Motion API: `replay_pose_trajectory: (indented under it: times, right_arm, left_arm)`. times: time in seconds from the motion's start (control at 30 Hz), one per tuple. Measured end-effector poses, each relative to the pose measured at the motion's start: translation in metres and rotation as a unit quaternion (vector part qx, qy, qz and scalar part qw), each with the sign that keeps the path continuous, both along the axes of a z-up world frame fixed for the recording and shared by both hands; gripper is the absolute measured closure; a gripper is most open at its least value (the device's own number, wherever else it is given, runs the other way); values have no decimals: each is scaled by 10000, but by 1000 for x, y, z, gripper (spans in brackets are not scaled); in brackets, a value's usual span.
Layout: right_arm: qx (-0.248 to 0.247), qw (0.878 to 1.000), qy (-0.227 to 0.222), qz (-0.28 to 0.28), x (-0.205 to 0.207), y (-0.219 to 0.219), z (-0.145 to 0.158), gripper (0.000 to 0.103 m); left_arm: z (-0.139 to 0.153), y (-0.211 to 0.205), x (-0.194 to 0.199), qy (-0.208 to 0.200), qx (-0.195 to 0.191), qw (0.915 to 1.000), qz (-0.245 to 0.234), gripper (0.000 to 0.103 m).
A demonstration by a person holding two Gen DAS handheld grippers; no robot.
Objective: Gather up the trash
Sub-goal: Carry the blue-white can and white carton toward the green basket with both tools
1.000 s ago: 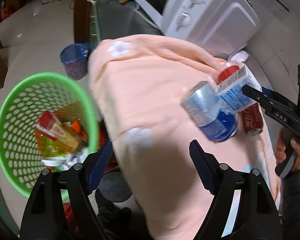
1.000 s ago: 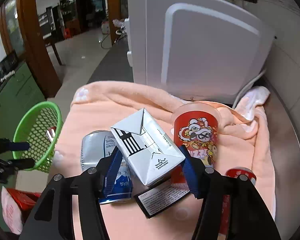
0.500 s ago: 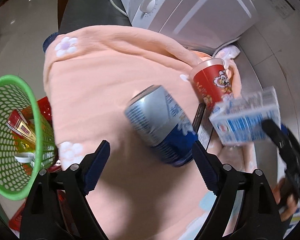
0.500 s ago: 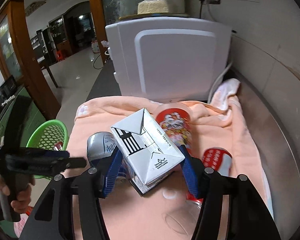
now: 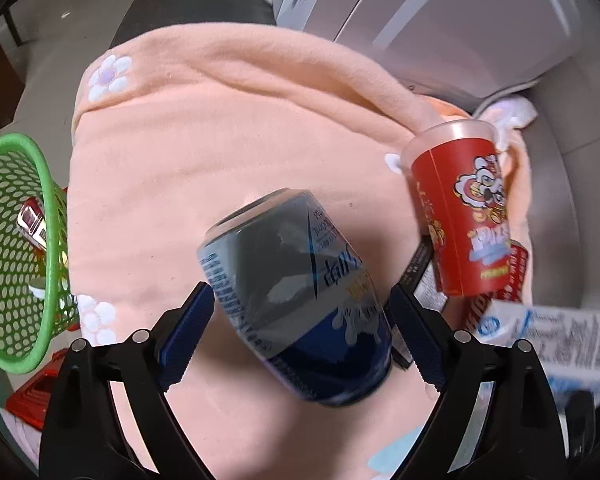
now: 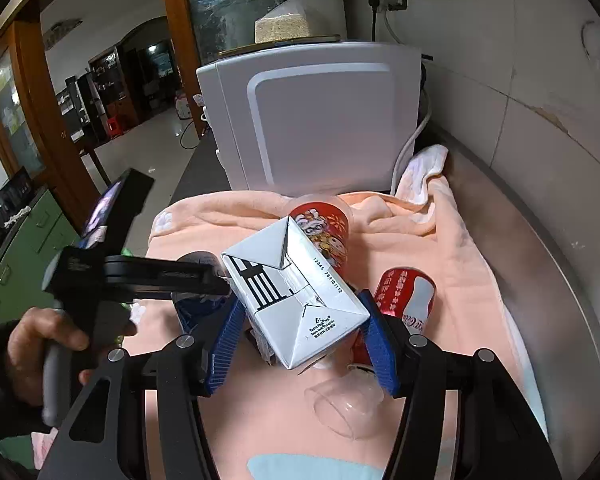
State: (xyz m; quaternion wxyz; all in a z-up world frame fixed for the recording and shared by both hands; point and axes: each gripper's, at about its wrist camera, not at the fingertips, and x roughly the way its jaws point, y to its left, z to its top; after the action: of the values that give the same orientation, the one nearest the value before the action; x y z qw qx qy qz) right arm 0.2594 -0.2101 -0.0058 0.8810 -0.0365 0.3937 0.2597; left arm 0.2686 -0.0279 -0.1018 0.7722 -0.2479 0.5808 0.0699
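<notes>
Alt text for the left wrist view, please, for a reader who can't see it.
The left hand-held gripper, open, straddles a silver-and-blue can lying on a peach towel. A red cup stands to the right, with a white carton at the right edge. A green basket holding trash sits at the left.

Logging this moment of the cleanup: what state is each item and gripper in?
Left gripper: open around the can.
Blue-and-silver drink can: lying dented on the peach towel.
Right gripper: shut on white carton.
White carton: held.
Red printed cup: upright.
Red soda can: lying.
Green mesh basket: holds trash.
</notes>
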Motion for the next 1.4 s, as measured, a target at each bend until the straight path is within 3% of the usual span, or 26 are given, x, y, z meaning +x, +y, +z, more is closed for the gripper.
replay_pose_trajectory:
  times: [0.23,0.63,1.0,1.4]
  right_arm:
    - [75,9999,146,3,0,-1,-9,48]
    - [57,9996,228,121,-12,7,-10,48]
    - [28,9988,199,452,-28,39,-3,48]
    - [102,9952,115,971,-45,92,9,48]
  left_arm:
    - [-16,-3,7,203,-182,9995,181,17]
    - [-8,14,-21,-117,-274,9995,-60,22]
    - [9,59,-61,-414,-406,9983,-59,22]
    - [31,127,-116,-794,-145,9963,278,22]
